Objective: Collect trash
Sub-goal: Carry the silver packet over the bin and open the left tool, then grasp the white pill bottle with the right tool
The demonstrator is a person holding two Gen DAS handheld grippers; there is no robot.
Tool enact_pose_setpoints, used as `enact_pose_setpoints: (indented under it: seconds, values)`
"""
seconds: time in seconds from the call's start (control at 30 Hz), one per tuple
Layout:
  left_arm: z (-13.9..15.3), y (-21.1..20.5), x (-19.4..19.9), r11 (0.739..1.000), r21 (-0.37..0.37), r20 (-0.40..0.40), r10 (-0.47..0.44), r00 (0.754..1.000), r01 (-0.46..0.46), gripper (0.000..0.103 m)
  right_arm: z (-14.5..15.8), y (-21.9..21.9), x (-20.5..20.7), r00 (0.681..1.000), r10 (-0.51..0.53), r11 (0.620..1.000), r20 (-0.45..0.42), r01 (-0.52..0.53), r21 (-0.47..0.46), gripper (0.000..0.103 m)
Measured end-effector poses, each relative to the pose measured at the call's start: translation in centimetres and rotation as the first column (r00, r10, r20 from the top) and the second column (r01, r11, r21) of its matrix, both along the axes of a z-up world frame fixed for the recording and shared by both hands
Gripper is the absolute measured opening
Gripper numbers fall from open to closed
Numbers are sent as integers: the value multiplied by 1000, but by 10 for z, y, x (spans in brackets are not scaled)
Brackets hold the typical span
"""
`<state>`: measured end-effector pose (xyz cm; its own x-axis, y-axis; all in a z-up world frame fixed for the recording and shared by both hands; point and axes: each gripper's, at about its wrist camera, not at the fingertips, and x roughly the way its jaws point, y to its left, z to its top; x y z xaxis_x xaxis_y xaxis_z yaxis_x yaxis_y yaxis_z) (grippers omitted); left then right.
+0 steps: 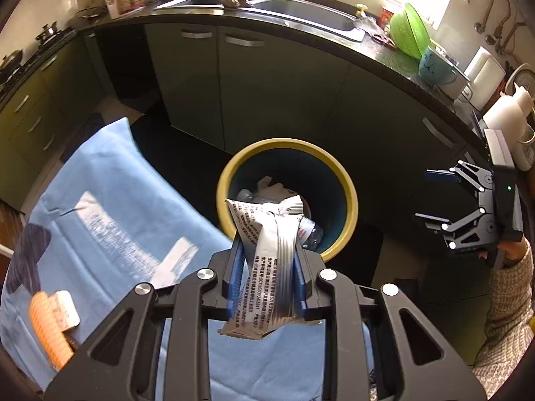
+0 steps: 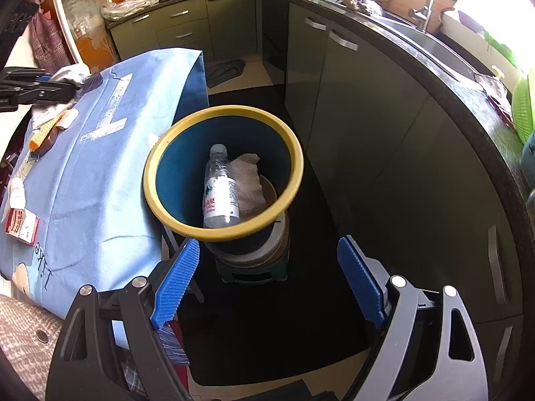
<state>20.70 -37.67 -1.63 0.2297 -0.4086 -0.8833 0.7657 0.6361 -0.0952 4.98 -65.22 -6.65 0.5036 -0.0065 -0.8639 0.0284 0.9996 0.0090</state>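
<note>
My left gripper (image 1: 267, 264) is shut on a silver snack wrapper (image 1: 267, 267) with printed text, held just in front of the blue bin with a yellow rim (image 1: 351, 197). The bin (image 2: 294, 147) holds a clear plastic bottle (image 2: 219, 190) and a crumpled paper towel (image 2: 247, 180). My right gripper (image 2: 267, 274) is open and empty, just short of the bin; it also shows in the left wrist view (image 1: 431, 197) to the right of the bin. In the right wrist view, the left gripper (image 2: 50, 90) is at the far left over the table.
A table with a light blue cloth (image 1: 110, 207) stands left of the bin, with an orange-and-white pack (image 1: 50, 320) and a red-and-white box (image 2: 21, 222) on it. Dark green cabinets (image 1: 277, 93) and a black counter with a sink (image 1: 307, 13) curve behind.
</note>
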Motion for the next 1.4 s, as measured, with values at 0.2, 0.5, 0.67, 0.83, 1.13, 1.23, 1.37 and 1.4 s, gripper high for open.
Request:
enact_pose_setpoints:
  seconds: [0.2,0.5,0.67,0.83,1.13,1.23,1.37,1.4]
  values:
    - [-43,-83,9,998,35,-36,-51,998,52,32,-13,-29,-27,998,-58,997,-4,58,42,84]
    - [-35,-97,6,998,9,-21,-56,998,56,46,-23,-38,-42,997,-68,996,-19,69,56,84]
    - [3,-50,-12,998,-53,14,-43,999,44,56,-11,-21,-36,999,-36,998,3,35,51,84]
    - [45,26,-44,989,-146,80,1,997,10,61,10,20,-28,997,70,997,25,-71,32,84]
    - [78,216,-120,939,-245,259,303,917,-241,92,47,151,27,914,405,914,16,-405,-9,85]
    - [78,283,-146,891,-254,319,445,837,-376,94,49,206,49,855,519,855,2,-519,-2,85]
    - [70,362,-169,789,-291,290,611,736,-540,95,46,293,73,746,666,746,-16,-666,23,85]
    - [68,380,-171,764,-299,276,643,714,-572,95,44,316,77,710,704,710,-18,-703,42,85]
